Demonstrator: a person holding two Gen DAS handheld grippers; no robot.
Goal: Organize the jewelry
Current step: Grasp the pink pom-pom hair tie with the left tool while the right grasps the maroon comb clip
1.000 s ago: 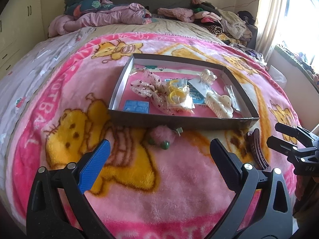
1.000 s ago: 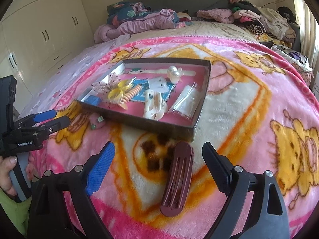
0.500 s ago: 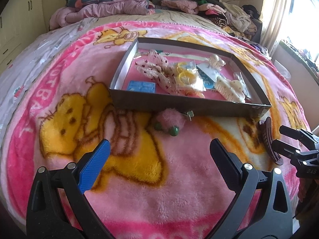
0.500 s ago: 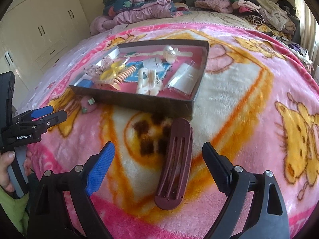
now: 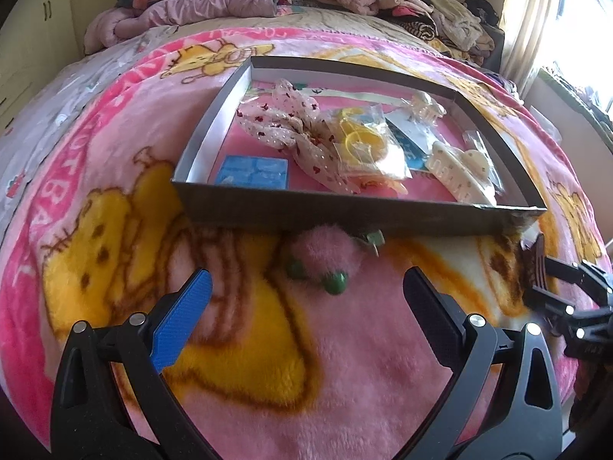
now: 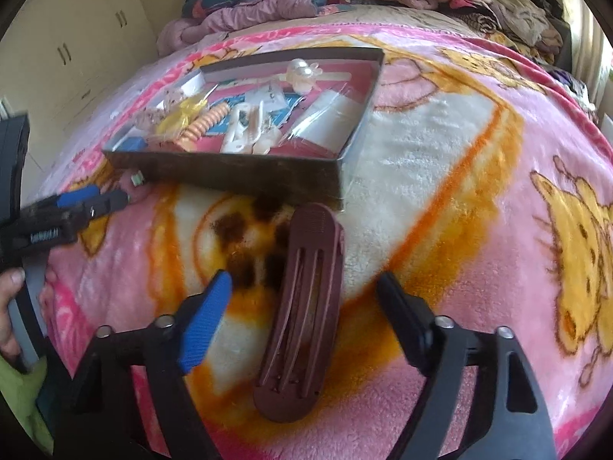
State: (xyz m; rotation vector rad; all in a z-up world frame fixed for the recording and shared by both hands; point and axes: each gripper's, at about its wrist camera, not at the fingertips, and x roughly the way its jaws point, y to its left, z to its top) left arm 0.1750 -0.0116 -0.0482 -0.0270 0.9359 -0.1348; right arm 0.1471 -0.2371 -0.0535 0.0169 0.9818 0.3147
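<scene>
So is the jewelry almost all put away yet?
Mostly. The box already holds bows, clips and packets. Nothing is in hand: the left gripper and right gripper are open. Left on the blanket: the pink pom-pom tie and maroon clip.

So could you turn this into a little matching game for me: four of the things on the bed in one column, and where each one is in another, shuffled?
Things:
1. maroon hair clip
2. pink fuzzy hair tie
3. blue card
4. white claw clip

Places:
A. inside the box, near its left front corner
B. on the blanket, between the fingers of the right hand-held gripper
C. inside the box, toward its right side
D. on the blanket, against the front wall of the box, ahead of the left hand-held gripper

Pairs: 1-B, 2-D, 3-A, 4-C
</scene>
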